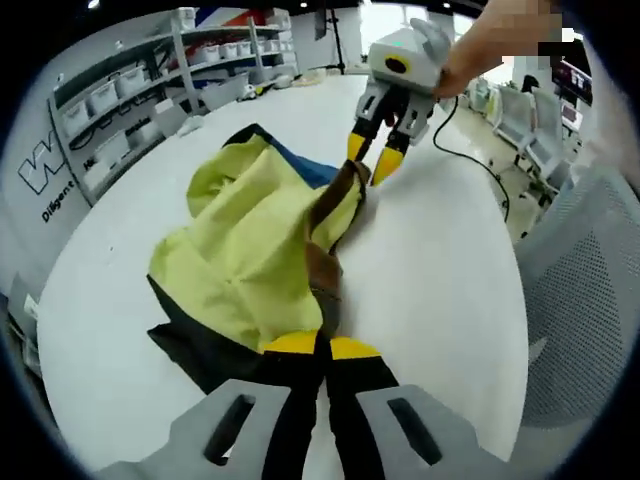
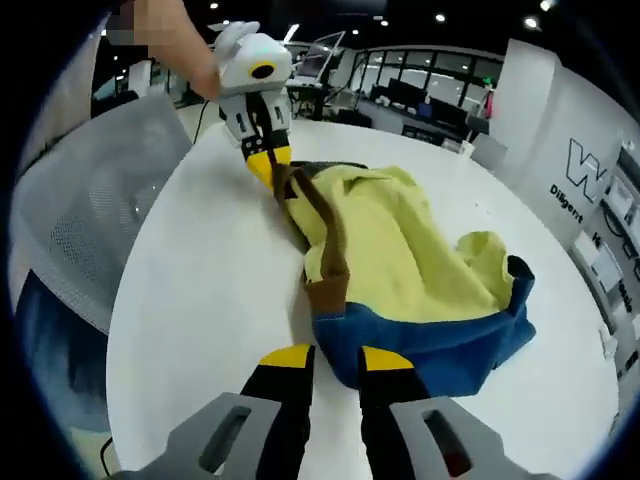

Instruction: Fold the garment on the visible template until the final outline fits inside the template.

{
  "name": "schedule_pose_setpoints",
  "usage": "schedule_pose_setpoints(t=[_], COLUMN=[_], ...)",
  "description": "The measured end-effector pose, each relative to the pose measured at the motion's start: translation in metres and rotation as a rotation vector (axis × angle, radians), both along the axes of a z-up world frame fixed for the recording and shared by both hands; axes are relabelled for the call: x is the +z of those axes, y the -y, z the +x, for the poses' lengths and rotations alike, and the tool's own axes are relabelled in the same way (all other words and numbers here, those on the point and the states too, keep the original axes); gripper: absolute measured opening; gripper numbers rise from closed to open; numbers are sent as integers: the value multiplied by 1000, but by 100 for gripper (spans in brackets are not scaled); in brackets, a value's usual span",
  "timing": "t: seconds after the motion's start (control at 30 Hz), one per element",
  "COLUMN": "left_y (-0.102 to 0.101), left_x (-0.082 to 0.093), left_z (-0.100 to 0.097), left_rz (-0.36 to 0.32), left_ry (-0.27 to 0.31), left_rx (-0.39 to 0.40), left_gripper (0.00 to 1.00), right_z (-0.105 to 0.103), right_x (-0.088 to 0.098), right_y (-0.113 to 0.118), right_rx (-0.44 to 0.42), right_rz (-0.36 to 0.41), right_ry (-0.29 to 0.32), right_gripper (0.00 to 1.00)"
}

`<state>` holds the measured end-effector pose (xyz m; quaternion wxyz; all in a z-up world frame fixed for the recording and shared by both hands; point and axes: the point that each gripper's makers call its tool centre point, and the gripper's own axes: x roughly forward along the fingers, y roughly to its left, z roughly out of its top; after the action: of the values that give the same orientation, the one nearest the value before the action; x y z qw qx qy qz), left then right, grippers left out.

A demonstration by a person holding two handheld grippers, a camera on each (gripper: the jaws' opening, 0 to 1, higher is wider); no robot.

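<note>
Yellow-tipped, the left claw [image 1: 322,350] pinches the dark near edge of the garment [image 1: 250,265], a crumpled yellow, blue and brown heap on the round white surface [image 1: 430,270]. Farther across, the right claw [image 1: 378,160], held by a hand [image 1: 475,45], grips its brown strap end, angled downward.

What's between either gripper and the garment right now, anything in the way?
Nothing visible. The left gripper and the right gripper each meet an edge of the garment directly, at opposite ends on the white table.
</note>
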<state>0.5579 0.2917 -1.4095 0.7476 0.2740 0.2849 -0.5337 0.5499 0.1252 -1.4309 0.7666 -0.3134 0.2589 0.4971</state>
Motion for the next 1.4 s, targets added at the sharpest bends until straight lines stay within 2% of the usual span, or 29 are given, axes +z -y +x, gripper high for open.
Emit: schedule_pose_setpoints(t=[0.1,0.2,0.27,0.33,0.37,0.5,0.67,0.8,0.87,0.93,0.97,1.03,1.23,1.27,1.4], left_y=[-2,-4,-5,-6,-6,-8,-13,-17,-19,-21,-23,-24,-32,-34,-40], left_x=[10,15,18,21,22,29,37,43,47,52,53,56,70,74,93], left_z=[2,0,0,-1,-1,-1,1,-3,-6,-9,-10,-14,-33,-36,-40], left_rz=[-26,-31,-37,-42,-45,-52,-57,-60,-70,-86,-87,-100,-136,-149,-219], left_ry=[11,20,23,28,30,38,46,36,26,10,8,-10,-76,-93,-141], left_rx=[18,24,30,36,39,45,50,42,39,35,36,37,19,22,34], left_gripper=[0,0,0,0,0,0,0,0,0,0,0,0,0,0,0], right_z=[-2,-4,-4,3,4,8,8,6,0,-8,-9,-18,-61,-64,-90], right_x=[2,-3,-12,-16,-16,-11,1,21,28,35,38,47,68,70,92], right_y=[-5,-9,-8,-11,-13,-9,-5,-5,-5,-7,-6,-9,-25,-26,-37], right_rx=[29,76,74,61,60,60,65,42,66,79,84,110,206,212,257], right_rz=[-10,-53,-81,-92,-85,-71,-57,-7,-2,28,25,39,120,127,211], right_ry=[33,59,61,91,87,89,89,67,60,15,21,-6,-168,-175,-313], right_gripper=[15,15,16,11,10,0,0,0,0,0,0,0,0,0,0])
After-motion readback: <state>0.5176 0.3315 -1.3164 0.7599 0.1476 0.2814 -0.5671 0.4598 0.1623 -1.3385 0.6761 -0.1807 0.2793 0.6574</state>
